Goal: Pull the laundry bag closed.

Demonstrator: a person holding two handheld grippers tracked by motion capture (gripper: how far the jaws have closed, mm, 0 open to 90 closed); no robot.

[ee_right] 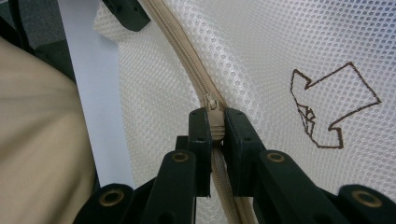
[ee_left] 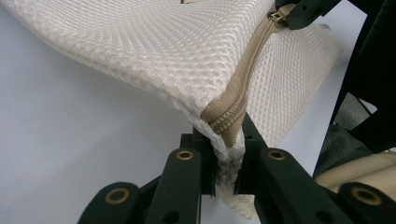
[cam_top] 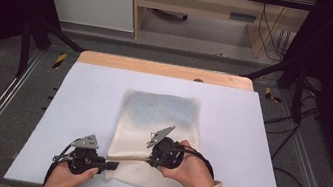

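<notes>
The left gripper (ee_left: pixel 227 175) has its jaws clamped on the corner of a white mesh bag (ee_left: pixel 177 51), right at the end of the tan zipper (ee_left: pixel 243 88) that runs away toward one o'clock in the left gripper view. At the far end of that zipper the right gripper's tip shows at the top edge.

The right gripper (ee_right: pixel 213 135) has its jaws pinched together on the zipper pull (ee_right: pixel 211 103); in the right gripper view the zipper tape curves off toward eleven o'clock, where the left gripper's black tip holds the bag's corner. A brown outlined arrow mark (ee_right: pixel 334 105) sits on the mesh at three o'clock of the jaws.

In the high view, the left gripper (cam_top: pixel 112 166) lies at seven o'clock on the pale table (cam_top: pixel 82 100), and the right gripper (cam_top: pixel 150 159) is just beside it toward three o'clock. The mesh bag (cam_top: pixel 164 111) lies near the table's middle, its near edge lifted between the two grippers, with something bluish showing through its far half.
</notes>
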